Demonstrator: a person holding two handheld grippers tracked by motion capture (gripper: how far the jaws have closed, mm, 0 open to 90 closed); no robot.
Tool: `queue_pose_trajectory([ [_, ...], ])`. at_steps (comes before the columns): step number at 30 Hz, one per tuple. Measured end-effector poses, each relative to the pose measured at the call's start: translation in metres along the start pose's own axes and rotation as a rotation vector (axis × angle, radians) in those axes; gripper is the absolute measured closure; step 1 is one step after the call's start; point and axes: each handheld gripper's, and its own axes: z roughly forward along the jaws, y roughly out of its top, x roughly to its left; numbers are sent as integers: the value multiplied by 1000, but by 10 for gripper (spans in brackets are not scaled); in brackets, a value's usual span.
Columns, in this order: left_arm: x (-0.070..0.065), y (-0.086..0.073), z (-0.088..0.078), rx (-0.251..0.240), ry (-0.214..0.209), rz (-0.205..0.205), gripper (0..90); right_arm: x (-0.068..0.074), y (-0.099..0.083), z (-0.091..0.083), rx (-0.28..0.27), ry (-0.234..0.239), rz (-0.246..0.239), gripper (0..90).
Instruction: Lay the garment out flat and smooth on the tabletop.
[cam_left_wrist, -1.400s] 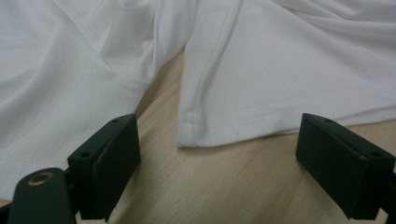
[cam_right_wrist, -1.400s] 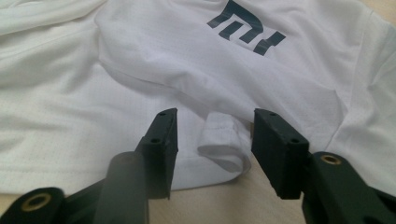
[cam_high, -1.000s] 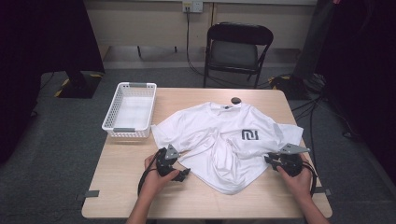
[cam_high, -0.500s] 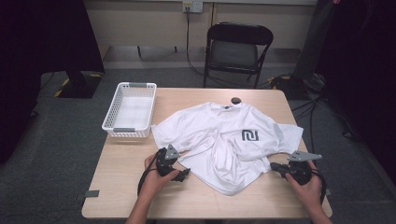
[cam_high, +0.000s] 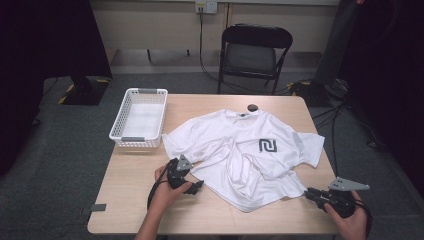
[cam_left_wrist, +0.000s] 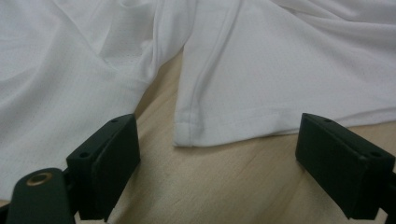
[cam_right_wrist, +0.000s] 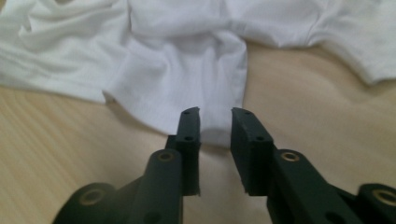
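In the high view, a white T-shirt (cam_high: 242, 152) lies rumpled across the middle of a wooden table (cam_high: 130, 175), its dark logo facing up and its collar toward the far edge. A white plastic basket (cam_high: 139, 118) sits well apart from the shirt, off its sleeve on the left side, and a small dark round object (cam_high: 252, 107) rests just beyond the collar. A black folding chair (cam_high: 255, 55) stands on the floor behind the shirt's far side. The left gripper (cam_high: 197, 186) rests on the table just beside the shirt's near-left hem, held by the person's left hand (cam_high: 165, 192). The right gripper (cam_high: 307, 192) sits at the shirt's near-right corner, in the right hand (cam_high: 350, 220). In the left gripper view, the left gripper (cam_left_wrist: 233, 154) has its jaws spread wide, with bare wood and a hemmed shirt corner (cam_left_wrist: 196, 126) lying between and just ahead of them, the pads not touching the cloth. In the right gripper view, the right gripper (cam_right_wrist: 215, 114) shows a narrow gap; its jaws have just been opening, and a fold of the shirt hem (cam_right_wrist: 187, 88) lies right at their tips, loose and not pinched.
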Motion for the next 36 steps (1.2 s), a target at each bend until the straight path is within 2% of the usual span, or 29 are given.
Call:
queue_pose_trajectory([
  [2,0,0,0,0,0,0,133,1,10,4,-25,-11,-14,673],
  [3,0,0,0,0,-1,0,133,1,15,7,-24,-15,-17,686],
  [4,0,0,0,0,-1,0,133,1,20,13,-15,-11,-26,686],
  [6,0,0,0,0,-1,0,133,-2,28,27,0,-35,-36,669],
  [8,0,0,0,0,-1,0,133,-5,33,41,17,-52,-24,655],
  [9,0,0,0,0,-1,0,133,-7,35,47,28,-41,-20,694],
  [10,0,0,0,0,-1,0,133,-8,37,52,37,-41,-19,694],
  [11,0,0,0,0,-1,0,133,-9,38,57,51,-63,-24,733],
  [12,0,0,0,0,-1,0,133,-9,38,59,61,-55,-25,848],
  [13,0,0,0,0,-1,0,133,-9,37,59,58,-46,-14,871],
  [14,0,0,0,0,-1,0,132,-10,36,58,70,-51,-13,886],
  [18,0,0,0,0,-2,0,132,-12,29,48,76,-17,-2,894],
  [21,0,0,0,-1,-4,1,132,-10,21,40,91,-16,-28,895],
  [29,0,0,0,0,-4,1,132,-8,-4,7,114,30,14,894],
  [33,0,0,0,-1,-4,1,132,-7,-13,-6,128,58,49,883],
  [34,0,0,0,0,-5,2,132,-7,-13,-8,108,49,44,848],
  [36,0,0,0,0,-4,1,132,-5,-10,-9,84,11,-1,772],
])
